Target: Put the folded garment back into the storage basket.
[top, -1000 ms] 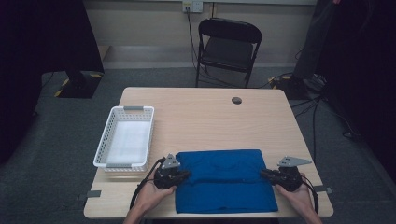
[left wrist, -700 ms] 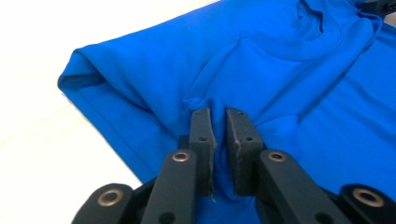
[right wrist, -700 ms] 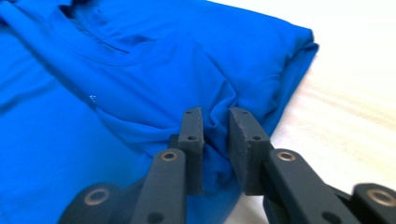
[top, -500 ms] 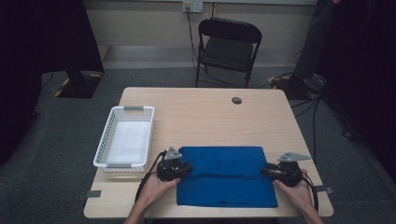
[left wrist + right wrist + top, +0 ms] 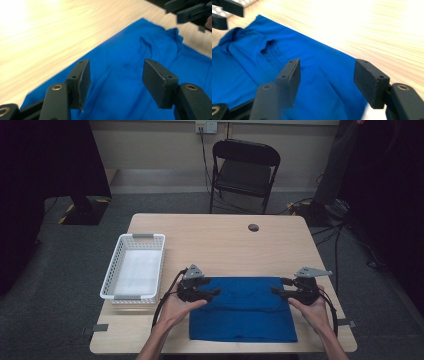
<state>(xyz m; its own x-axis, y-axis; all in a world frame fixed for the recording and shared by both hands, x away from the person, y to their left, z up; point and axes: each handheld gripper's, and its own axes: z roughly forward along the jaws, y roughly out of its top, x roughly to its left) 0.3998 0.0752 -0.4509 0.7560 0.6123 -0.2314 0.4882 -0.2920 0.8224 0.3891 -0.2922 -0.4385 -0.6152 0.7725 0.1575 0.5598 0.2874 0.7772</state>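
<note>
Left claw (image 5: pixel 216 292) and right claw (image 5: pixel 275 290) have just been opening, jaws apart and empty, above the blue cloth's (image 5: pixel 243 312) far corners on the table (image 5: pixel 220 237).

- No text, label, brand, number or sign can be read on anything here.

cloth (image 5: pixel 242 309) spread between left gripper (image 5: pixel 216 292) and right gripper (image 5: pixel 276 290), basket (image 5: pixel 132 268) set left of left gripper, chair (image 5: pixel 243 172) placed beyond table (image 5: pixel 220 240)
</note>
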